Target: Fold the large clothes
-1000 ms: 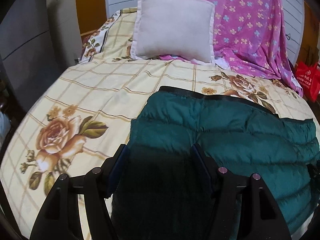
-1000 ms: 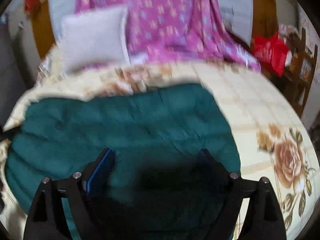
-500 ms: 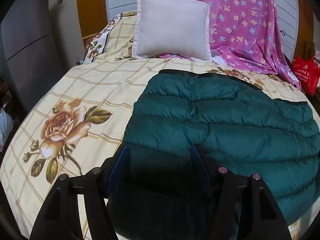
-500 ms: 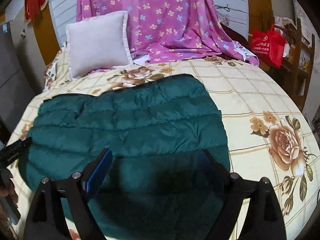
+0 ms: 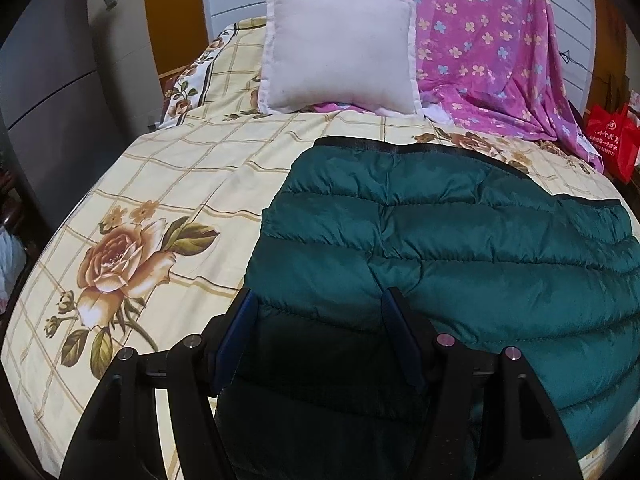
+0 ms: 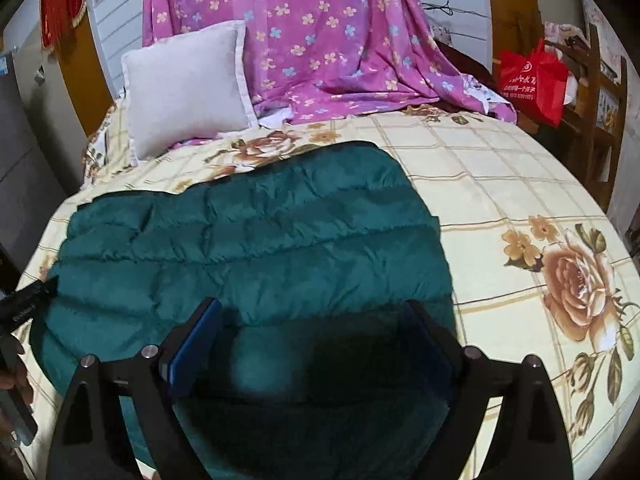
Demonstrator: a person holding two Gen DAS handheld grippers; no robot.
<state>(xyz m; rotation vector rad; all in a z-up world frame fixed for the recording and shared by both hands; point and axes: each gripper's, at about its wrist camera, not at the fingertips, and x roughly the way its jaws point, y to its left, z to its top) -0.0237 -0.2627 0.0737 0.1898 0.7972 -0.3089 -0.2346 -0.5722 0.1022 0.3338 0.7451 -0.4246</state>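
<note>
A dark green quilted down jacket [image 5: 460, 240] lies folded flat on the bed; it also fills the middle of the right wrist view [image 6: 256, 248]. My left gripper [image 5: 320, 300] is open above the jacket's near left part, with nothing between its fingers. My right gripper [image 6: 312, 312] is open above the jacket's near right part, also empty. The left gripper's body [image 6: 24, 304] shows at the left edge of the right wrist view. The jacket's near edge is hidden under both grippers.
The bed has a cream checked sheet with rose prints [image 5: 120, 256]. A pale pillow [image 5: 340, 52] and a pink floral cloth [image 6: 320, 32] stand at the head. A red bag [image 6: 532, 80] and wooden furniture [image 6: 600, 100] are at the right.
Both grippers have pulled back and risen from the jacket, so more of it and the bed shows. The jacket lies still. Both stay open.
</note>
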